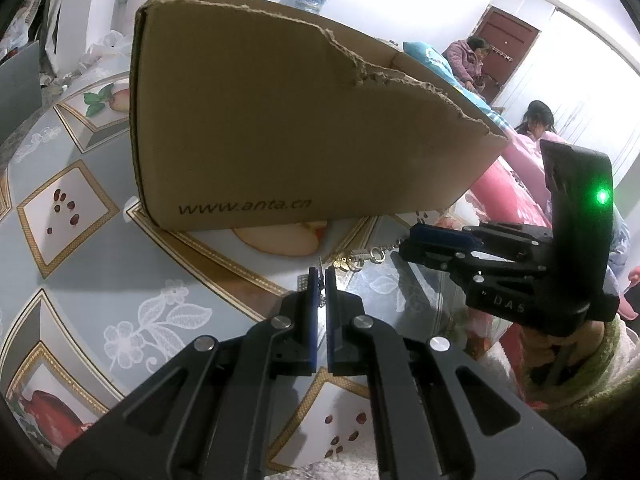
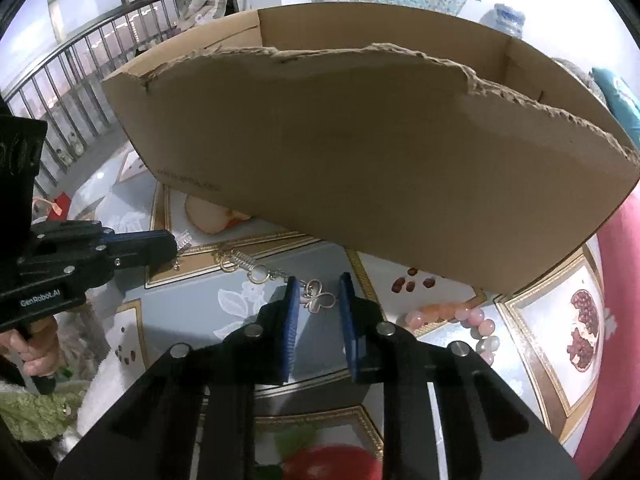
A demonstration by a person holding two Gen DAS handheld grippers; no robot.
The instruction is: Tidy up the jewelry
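Observation:
A silver chain (image 2: 240, 260) with a ring and a butterfly charm (image 2: 319, 300) lies on the patterned table in front of a torn cardboard box (image 2: 380, 152). My right gripper (image 2: 320, 286) stands open around the charm, its blue pads clear of it. In the left wrist view the right gripper (image 1: 412, 237) comes in from the right, with the chain (image 1: 374, 255) trailing from its tips. My left gripper (image 1: 320, 277) is shut on a small clear-stone piece (image 2: 183, 239), just left of the chain. A pink bead bracelet (image 2: 468, 316) lies to the right by the box.
The box (image 1: 300, 132) fills the far side of the table, close behind the jewelry. The table cloth (image 1: 100, 272) has fruit prints. A pink cloth (image 1: 516, 188) lies past the table's right edge, and two people (image 1: 468, 60) sit beyond it. A railing (image 2: 80, 64) runs at the far left.

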